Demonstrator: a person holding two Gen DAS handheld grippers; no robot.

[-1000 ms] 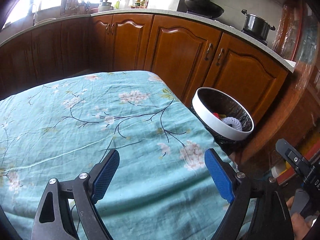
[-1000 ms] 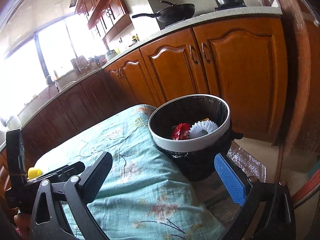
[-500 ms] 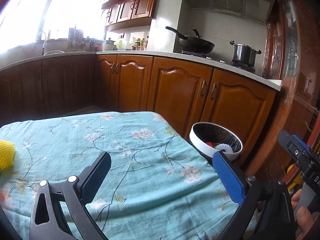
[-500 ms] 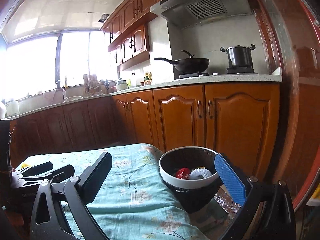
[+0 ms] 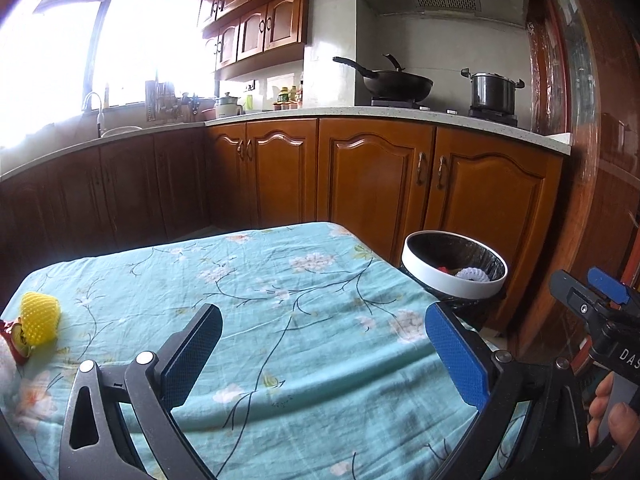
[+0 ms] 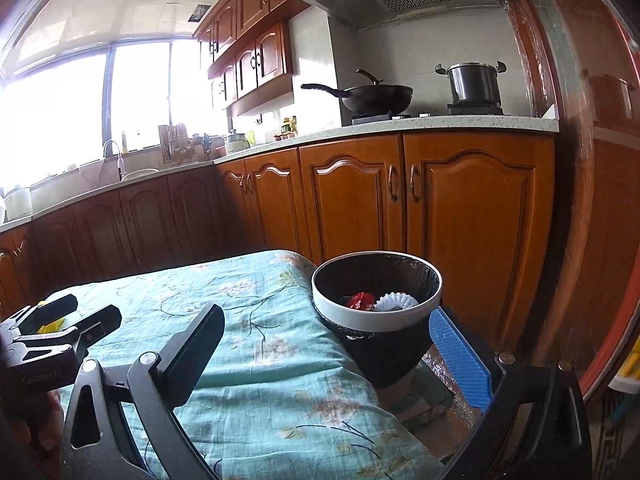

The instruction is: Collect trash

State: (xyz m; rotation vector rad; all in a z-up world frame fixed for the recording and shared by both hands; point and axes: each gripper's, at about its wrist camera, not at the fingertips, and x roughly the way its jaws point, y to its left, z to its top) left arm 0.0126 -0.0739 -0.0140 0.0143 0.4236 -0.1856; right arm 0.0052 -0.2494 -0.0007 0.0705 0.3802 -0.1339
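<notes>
Left wrist view: yellow foam net [image 5: 40, 317] upright on tablecloth [image 5: 280, 320]; both hand-held grippers wide.

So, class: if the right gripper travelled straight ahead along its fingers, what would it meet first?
Probably the trash bin, just right of centre between the open right gripper fingers; depth is uncertain, and it might pass over the tablecloth first.

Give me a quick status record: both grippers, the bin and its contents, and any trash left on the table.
left gripper: open, holding nothing, above the tablecloth
right gripper: open, holding nothing, near the bin
bin: black liner, white rim, beside the table's right edge
in the bin: red wrapper, white foam net
left on table: yellow foam net at the far left edge, a red scrap beside it
task state: not finished, trash remains on the table
</notes>
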